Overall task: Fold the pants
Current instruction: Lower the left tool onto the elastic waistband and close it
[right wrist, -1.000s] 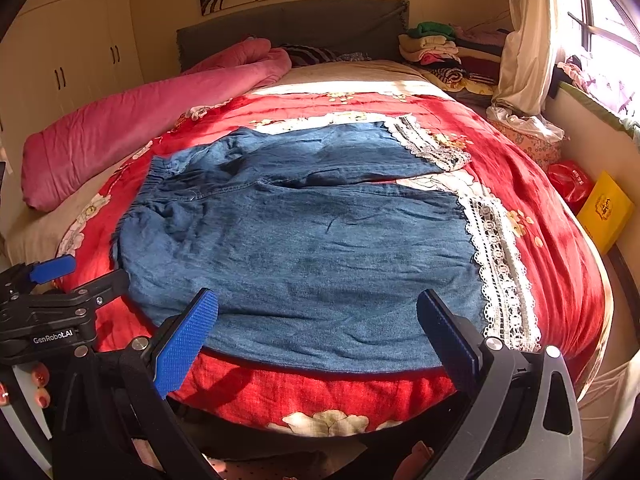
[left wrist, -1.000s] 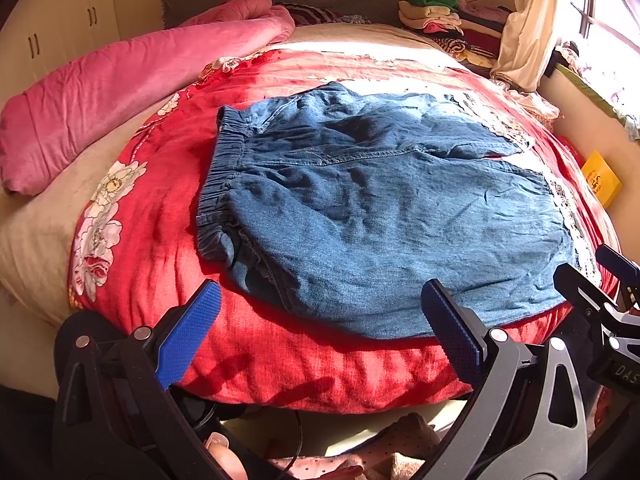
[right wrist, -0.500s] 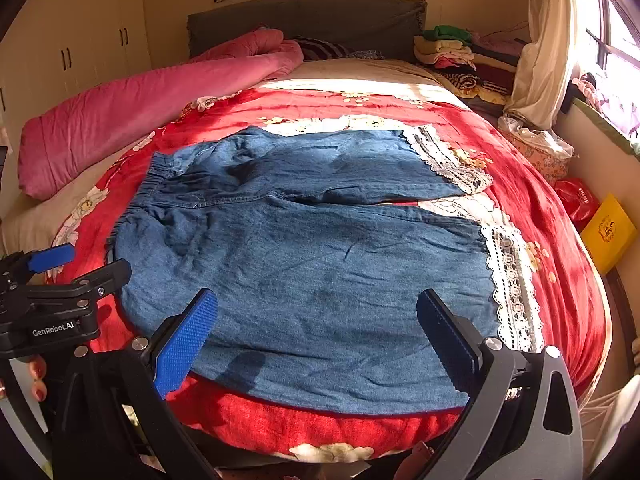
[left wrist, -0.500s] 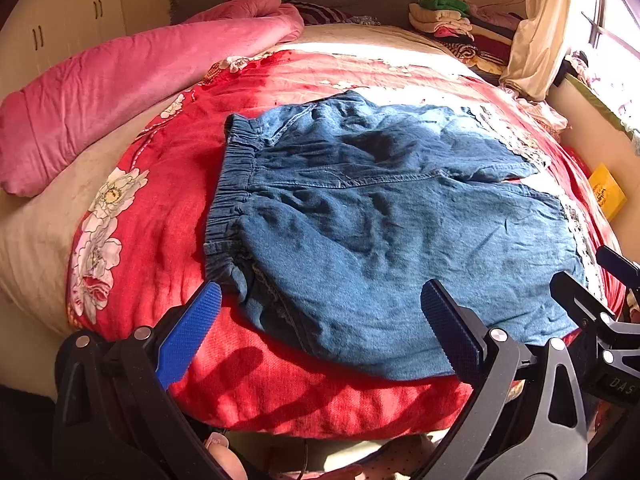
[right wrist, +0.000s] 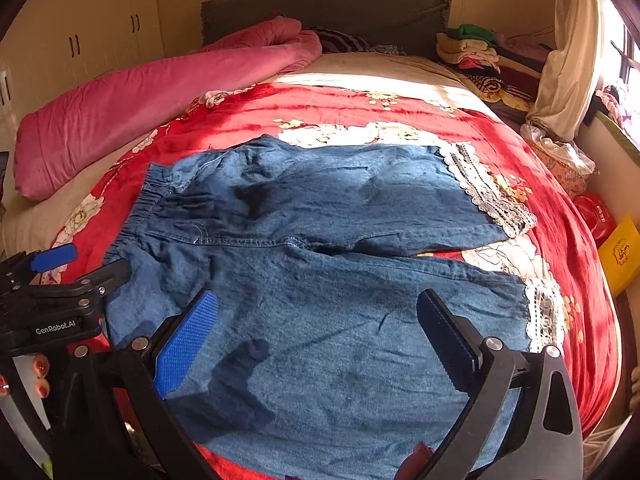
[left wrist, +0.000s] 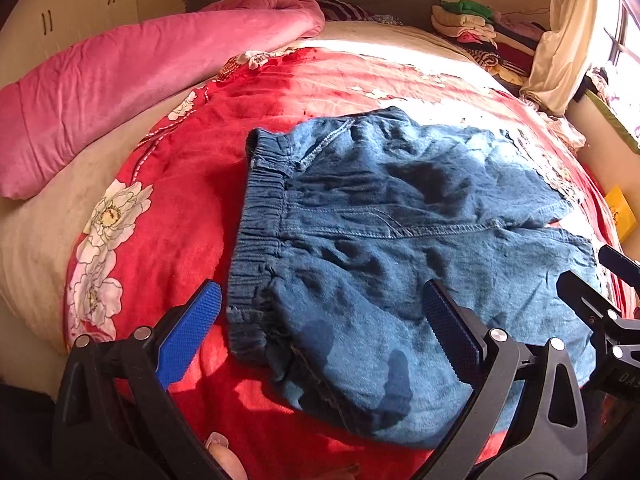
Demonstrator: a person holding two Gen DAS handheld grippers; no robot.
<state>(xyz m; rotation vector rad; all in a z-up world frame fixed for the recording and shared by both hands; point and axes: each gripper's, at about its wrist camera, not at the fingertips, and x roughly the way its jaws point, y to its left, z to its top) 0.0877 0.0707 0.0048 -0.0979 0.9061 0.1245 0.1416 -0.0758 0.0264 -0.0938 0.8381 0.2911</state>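
Note:
Blue denim pants (right wrist: 320,272) with lace-trimmed cuffs (right wrist: 492,196) lie spread flat on a red flowered blanket (right wrist: 360,104), elastic waistband (left wrist: 256,240) to the left, both legs running right. My left gripper (left wrist: 320,324) hovers open just above the near corner of the waistband, nothing between its blue pads. My right gripper (right wrist: 316,332) hovers open over the near leg, its shadow falling on the denim. In the right wrist view the left gripper (right wrist: 52,276) shows at the left edge; in the left wrist view the right gripper (left wrist: 600,292) shows at the right edge.
A rolled pink quilt (right wrist: 152,92) lies along the bed's far left. Stacked folded clothes (right wrist: 476,48) sit by the grey headboard (right wrist: 320,8). A cream curtain (right wrist: 568,52), a red bag (right wrist: 596,216) and a yellow packet (right wrist: 620,252) stand at the right. Wardrobe doors (right wrist: 80,40) are at the left.
Both grippers have moved forward and lower over the pants, which now fill more of each view. Both stay open and the pants have not shifted.

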